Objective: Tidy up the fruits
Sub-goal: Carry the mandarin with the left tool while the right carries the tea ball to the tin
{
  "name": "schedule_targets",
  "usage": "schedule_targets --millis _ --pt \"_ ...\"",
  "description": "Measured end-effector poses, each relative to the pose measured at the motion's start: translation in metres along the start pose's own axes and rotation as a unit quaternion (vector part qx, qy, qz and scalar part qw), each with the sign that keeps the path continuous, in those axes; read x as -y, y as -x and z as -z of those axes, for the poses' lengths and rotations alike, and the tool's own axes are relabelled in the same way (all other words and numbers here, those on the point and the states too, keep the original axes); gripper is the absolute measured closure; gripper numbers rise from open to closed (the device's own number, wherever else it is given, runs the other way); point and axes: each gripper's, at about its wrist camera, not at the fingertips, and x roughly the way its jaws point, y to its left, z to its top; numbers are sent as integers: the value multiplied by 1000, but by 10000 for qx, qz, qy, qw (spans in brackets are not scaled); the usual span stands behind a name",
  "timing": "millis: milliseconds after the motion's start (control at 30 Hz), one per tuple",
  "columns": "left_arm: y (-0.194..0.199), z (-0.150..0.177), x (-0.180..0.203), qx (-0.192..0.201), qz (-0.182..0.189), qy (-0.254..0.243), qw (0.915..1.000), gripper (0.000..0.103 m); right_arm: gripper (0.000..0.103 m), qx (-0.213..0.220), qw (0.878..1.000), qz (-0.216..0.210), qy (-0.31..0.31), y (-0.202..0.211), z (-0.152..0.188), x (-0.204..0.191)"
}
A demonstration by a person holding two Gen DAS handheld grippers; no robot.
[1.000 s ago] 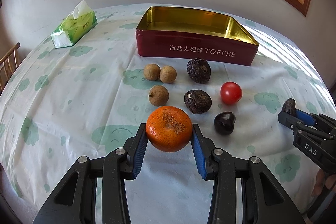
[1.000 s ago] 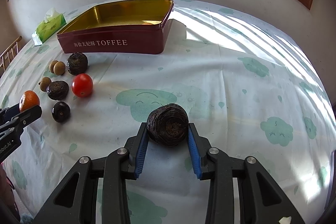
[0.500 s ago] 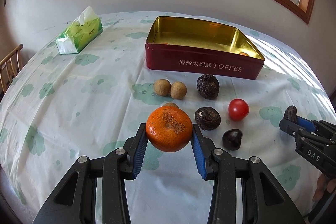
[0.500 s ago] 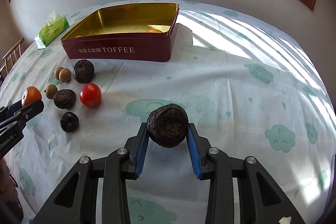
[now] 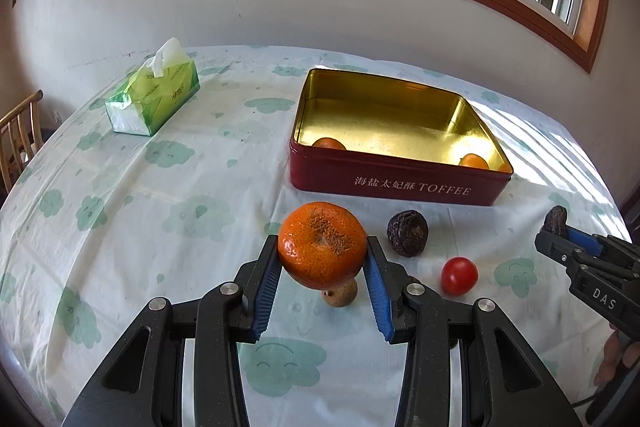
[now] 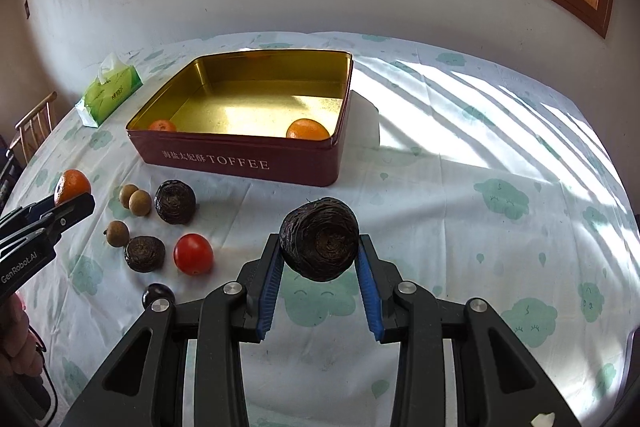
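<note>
My left gripper (image 5: 322,259) is shut on an orange tangerine (image 5: 322,243), held above the table in front of the red toffee tin (image 5: 400,187). My right gripper (image 6: 319,254) is shut on a dark wrinkled fruit (image 6: 319,238), also lifted, in front of the tin (image 6: 240,159). Two tangerines (image 6: 307,129) lie inside the tin. On the cloth lie two more dark wrinkled fruits (image 6: 175,201), a red tomato (image 6: 193,253), three brown longans (image 6: 139,202) and a small dark fruit (image 6: 158,294).
A green tissue pack (image 5: 154,99) lies at the back left of the round table. A wooden chair (image 5: 20,135) stands at the left edge. The wall and window are close behind the table.
Both grippers have risen and tilted up with their fruits held. The tin's inside with two tangerines now shows. The fruits on the cloth have not moved.
</note>
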Motion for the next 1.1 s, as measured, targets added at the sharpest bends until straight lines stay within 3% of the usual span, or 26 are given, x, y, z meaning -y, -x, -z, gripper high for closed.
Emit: schedule_targets --millis 333,633,1100 --pt "-10 -37 2 220 31 -90 9997 61 70 247 9994 -123 211 -4 -39 -16" --pt "-38 -75 4 222 119 -122 9996 61 70 287 9987 -217 374 -33 -73 -33" --pt "-89 -86 15 -131 -63 -396 9991 61 69 48 9982 -263 543 -77 -88 -48"
